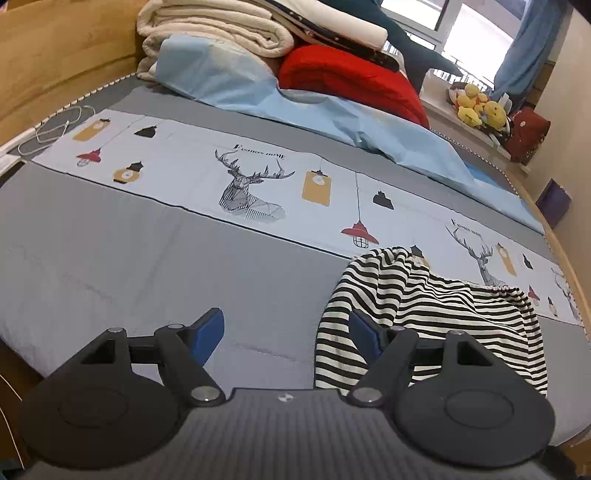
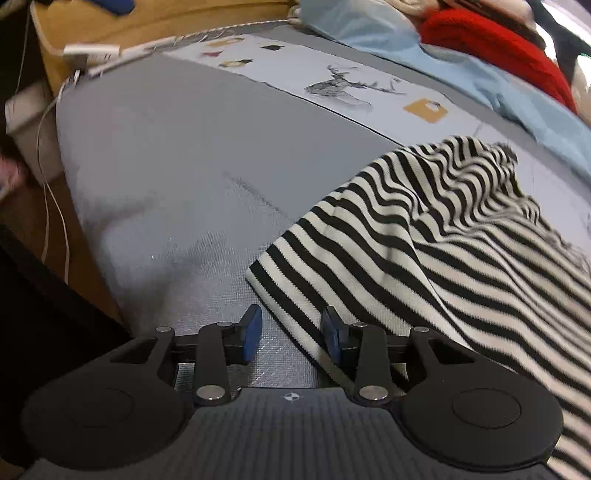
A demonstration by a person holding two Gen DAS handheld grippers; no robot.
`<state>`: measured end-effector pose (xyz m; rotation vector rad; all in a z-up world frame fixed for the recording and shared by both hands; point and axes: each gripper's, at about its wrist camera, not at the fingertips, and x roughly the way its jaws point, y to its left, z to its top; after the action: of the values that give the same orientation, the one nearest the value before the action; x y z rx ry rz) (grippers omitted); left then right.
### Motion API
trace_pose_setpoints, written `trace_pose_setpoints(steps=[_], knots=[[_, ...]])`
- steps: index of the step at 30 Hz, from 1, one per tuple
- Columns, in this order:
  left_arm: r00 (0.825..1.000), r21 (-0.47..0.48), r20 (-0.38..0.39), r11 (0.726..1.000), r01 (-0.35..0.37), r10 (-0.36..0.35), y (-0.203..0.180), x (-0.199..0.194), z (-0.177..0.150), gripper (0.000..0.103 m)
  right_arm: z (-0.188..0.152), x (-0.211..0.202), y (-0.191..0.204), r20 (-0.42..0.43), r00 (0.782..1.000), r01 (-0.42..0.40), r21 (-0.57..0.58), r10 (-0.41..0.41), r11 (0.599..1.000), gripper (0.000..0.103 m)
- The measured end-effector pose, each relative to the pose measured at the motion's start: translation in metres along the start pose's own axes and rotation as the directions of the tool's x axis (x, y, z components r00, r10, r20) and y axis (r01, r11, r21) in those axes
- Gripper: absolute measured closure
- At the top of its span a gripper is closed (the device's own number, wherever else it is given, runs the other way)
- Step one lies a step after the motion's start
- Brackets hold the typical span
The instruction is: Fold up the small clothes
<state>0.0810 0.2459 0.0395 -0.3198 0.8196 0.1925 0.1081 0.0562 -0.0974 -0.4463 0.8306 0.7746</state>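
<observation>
Bed with a grey quilted cover. A pale printed band runs across it, showing a deer head, lanterns and red lamps.

Black-and-white striped garment lies crumpled on the grey cover, toward the right side in the left wrist view. Its far edge laps onto the printed band. It is not flat: folds are bunched and 1 ridge is raised near the far end.

Left gripper: jaws spread wide, blue pads well apart, nothing between them. Bare grey cover shows in the gap. The right-hand pad sits just at the near left edge of the striped garment; contact cannot be told.

Right gripper: jaws part open, not pinching. An edge of the striped garment runs into the gap between the pads, close against the right-hand pad, with grey cover showing beside the left-hand pad. The picture is blurred here, so whether the cloth touches a pad is unclear.

Head of the bed: folded cream blanket, light blue sheet trailing down the bed, red cushion. Wooden bed frame on the left. White cable lies at the cover's corner. Yellow soft toys sit on the window ledge beyond.
</observation>
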Motion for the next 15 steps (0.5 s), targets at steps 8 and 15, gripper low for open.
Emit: trace_pose_setpoints(steps=[8,15], knots=[[0.999,-0.032,-0.036,0.999,0.01,-0.011,0.001,0.009,0.004,0.024,-0.002,-0.004,-0.002,0.015,0.999,0.035,-0.042,-0.035,0.998,0.1],[0.996,0.004,-0.054,0.997,0.078,-0.078,-0.025,0.032,0.011,0.022,0.005,-0.058,-0.036,0.198,0.98,-0.011,0.166,-0.022,0.986,0.102]])
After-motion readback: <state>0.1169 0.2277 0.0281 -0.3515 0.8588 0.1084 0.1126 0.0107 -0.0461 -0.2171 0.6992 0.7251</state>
